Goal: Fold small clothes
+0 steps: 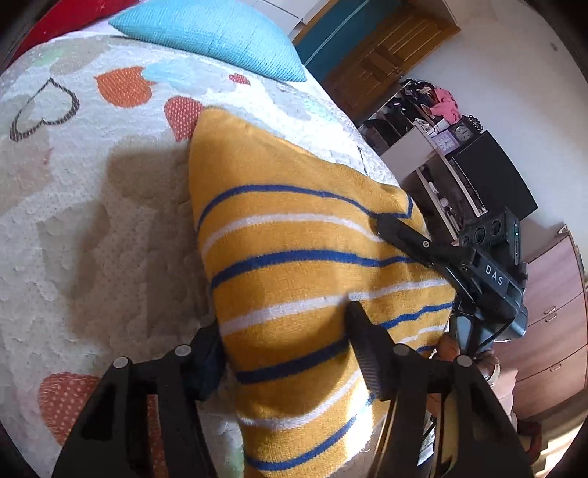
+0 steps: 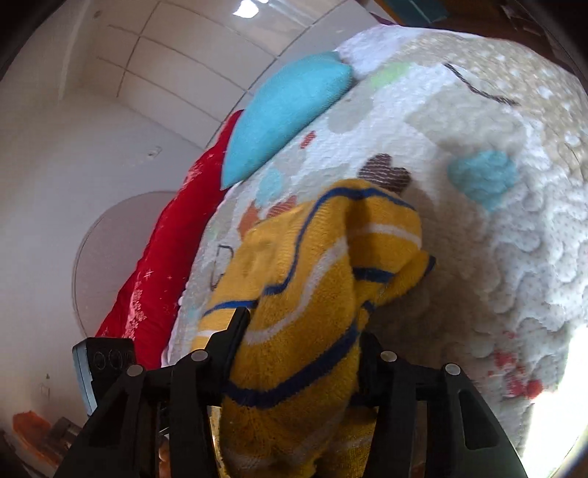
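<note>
A small yellow knitted garment (image 1: 294,264) with blue and white stripes is held above a bed with a heart-patterned white cover (image 1: 73,184). My left gripper (image 1: 283,338) is shut on the garment's near edge, cloth draped over both fingers. My right gripper (image 1: 397,228) shows in the left wrist view, clamped on the garment's far corner. In the right wrist view the right gripper (image 2: 301,345) is shut on bunched yellow cloth (image 2: 305,294), which hangs over the bed cover (image 2: 477,220). The fingertips are hidden by cloth.
A turquoise pillow (image 1: 213,33) and a red cushion (image 2: 158,264) lie at the head of the bed. Past the bed's edge stand open shelves with clocks (image 1: 441,136), a dark screen (image 1: 492,176) and a brown drawer unit (image 1: 551,312).
</note>
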### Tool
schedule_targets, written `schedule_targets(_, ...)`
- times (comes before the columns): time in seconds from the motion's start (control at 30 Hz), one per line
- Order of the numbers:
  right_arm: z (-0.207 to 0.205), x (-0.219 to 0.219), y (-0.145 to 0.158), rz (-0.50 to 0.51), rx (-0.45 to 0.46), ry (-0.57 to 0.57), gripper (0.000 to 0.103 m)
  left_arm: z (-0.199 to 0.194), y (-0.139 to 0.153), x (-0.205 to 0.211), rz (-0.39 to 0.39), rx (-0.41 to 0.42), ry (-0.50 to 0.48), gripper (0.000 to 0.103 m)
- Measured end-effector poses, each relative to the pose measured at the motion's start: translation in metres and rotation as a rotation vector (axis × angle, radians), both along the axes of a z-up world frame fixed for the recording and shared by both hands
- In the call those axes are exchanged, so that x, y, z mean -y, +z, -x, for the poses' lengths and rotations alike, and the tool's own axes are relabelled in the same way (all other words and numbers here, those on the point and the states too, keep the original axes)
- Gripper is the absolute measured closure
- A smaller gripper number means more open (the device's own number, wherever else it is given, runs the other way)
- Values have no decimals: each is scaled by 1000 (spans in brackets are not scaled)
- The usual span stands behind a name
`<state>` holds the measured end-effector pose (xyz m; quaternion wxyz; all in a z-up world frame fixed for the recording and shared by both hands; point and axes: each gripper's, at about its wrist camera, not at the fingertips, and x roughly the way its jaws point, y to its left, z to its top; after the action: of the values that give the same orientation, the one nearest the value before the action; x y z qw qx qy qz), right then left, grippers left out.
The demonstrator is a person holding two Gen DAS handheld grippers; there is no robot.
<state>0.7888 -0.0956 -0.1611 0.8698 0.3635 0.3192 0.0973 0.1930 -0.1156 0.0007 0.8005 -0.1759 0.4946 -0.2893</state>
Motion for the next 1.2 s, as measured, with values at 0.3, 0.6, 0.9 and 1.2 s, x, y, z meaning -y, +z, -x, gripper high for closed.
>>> schedule_targets(0.3, -9, -10, -28, 109, -139, -77, 32, 1, -11, -30, -138, -2, 110, 23)
schedule_targets(0.6, 90, -9, 5, 195, -41, -194, 30, 107, 53, -50, -375, 429, 278, 12)
schedule_targets(0.9, 166, -102, 44, 534, 226, -391, 13, 204, 127, -77, -475, 874, 589, 0)
schedule_targets(1.2, 109, -147, 40, 579, 123, -130, 20, 192, 80, -73, -397, 608, 477, 0)
